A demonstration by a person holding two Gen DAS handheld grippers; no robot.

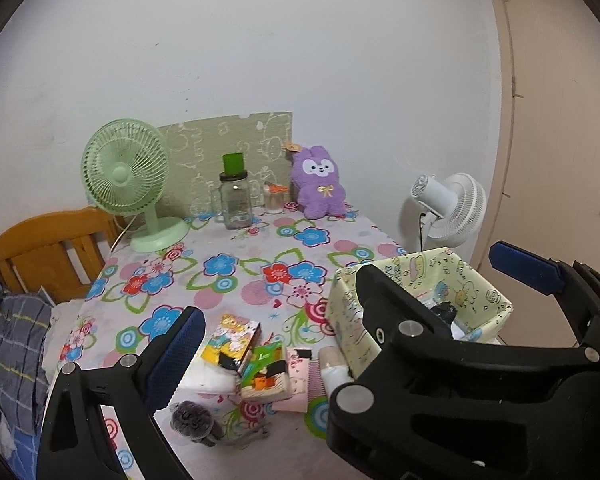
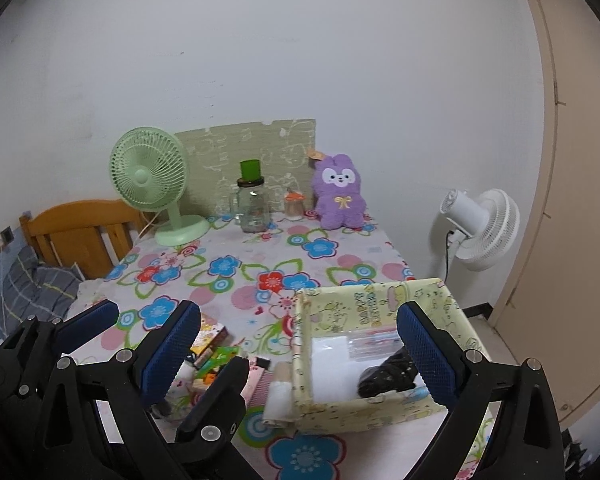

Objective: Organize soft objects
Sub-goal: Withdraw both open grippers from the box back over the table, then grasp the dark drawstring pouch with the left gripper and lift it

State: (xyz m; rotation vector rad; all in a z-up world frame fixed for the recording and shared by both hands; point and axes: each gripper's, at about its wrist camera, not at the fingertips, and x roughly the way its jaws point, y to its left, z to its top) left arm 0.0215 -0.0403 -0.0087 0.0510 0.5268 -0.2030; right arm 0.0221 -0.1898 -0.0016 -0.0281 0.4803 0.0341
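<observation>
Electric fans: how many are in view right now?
2. A pale green desk fan stands at the table's far left corner; a white pedestal fan stands on the floor beyond the table's right edge. Others could be out of frame.

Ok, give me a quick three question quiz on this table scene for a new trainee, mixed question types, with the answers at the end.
1. True or false: the yellow patterned box already holds a black item.
2. Multiple choice: what stands at the back of the table beside the purple plush bunny? A) a laptop B) a glass jar with a green lid C) a kettle
3. Fill in: both the left gripper and the right gripper have their jaws ____ and hold nothing.

Key: 1 true; 2 B; 3 open.
</observation>
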